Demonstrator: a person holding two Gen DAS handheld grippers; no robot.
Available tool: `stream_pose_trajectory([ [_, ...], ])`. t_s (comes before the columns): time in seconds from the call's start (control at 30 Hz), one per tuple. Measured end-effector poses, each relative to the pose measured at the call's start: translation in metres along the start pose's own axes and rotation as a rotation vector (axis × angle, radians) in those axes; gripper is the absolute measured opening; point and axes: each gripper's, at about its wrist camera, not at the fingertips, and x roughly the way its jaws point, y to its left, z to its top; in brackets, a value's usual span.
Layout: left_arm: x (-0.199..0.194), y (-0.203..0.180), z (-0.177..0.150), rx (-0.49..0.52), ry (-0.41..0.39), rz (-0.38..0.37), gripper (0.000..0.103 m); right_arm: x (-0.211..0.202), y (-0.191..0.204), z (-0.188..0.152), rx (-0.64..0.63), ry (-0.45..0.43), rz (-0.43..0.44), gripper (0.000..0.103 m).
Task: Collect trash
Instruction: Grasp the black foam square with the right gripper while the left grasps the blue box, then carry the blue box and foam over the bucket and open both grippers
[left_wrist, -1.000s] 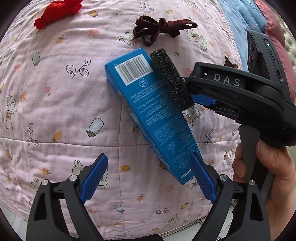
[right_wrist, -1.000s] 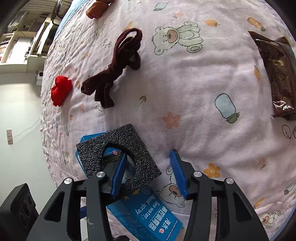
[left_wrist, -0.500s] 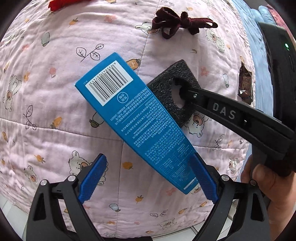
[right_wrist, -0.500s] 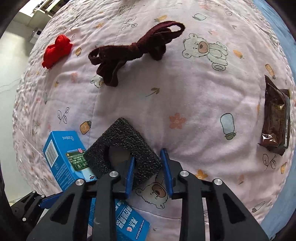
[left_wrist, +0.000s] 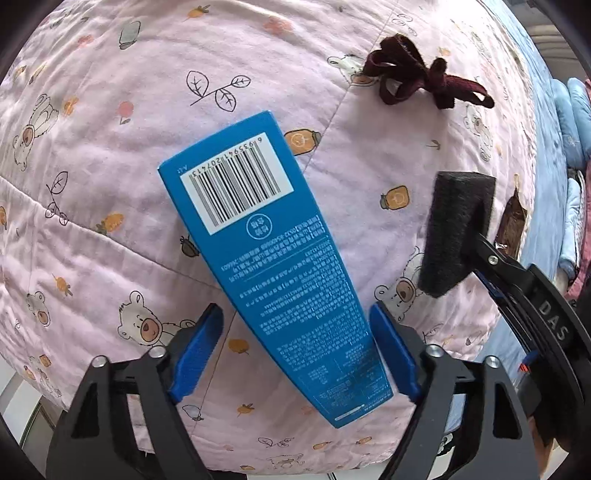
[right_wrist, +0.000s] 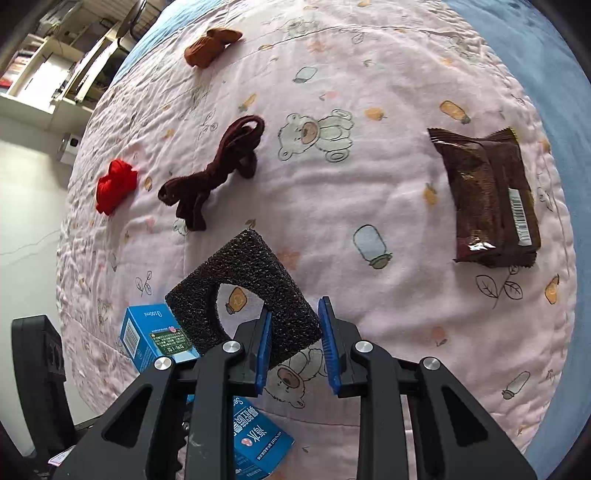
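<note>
Where the pink quilt (right_wrist: 369, 192) with its bear and jar print covers the bed, everything else lies on it or hangs just over it. The blue box (left_wrist: 280, 266) is the largest item, lying flat with its barcode end away from the left gripper (left_wrist: 295, 350), whose jaws have just been closing; the box's near end sits between the blue pads, though the left pad stands visibly clear of it (the right pad is at the box's edge, contact uncertain). The brown snack wrapper (right_wrist: 491, 199) lies well apart to the right. The right gripper (right_wrist: 295, 347) is pinching a corner of the black foam piece (right_wrist: 240, 291), held lifted off the quilt, its cut-out hole showing the print beneath. A dark maroon fabric tie (right_wrist: 218, 170) and a red bundle (right_wrist: 114, 184) lie farther off.
</note>
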Motion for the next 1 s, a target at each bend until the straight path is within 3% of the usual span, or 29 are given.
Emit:
stream_pose_trajectory([
  [0.03,0.002,0.003,0.003,-0.012,0.013,-0.012,0.062,-0.002,-0.003,-0.001,0.016,-0.005,0.008,0.024],
  [0.13,0.002,0.006,0.006,-0.006,0.018,-0.016,0.057,-0.009,-0.008,-0.007,0.052,-0.015,0.034,0.024],
  [0.3,-0.007,0.004,-0.014,0.156,0.005,-0.006,0.051,-0.022,-0.010,-0.032,0.108,-0.033,0.077,0.024],
  [0.53,-0.036,0.013,-0.046,0.352,-0.017,-0.009,0.049,-0.054,-0.007,-0.087,0.178,-0.080,0.102,0.024],
  [1.0,-0.086,0.059,-0.133,0.588,0.034,-0.114,0.049,-0.111,0.007,-0.233,0.397,-0.224,0.065,0.024],
])
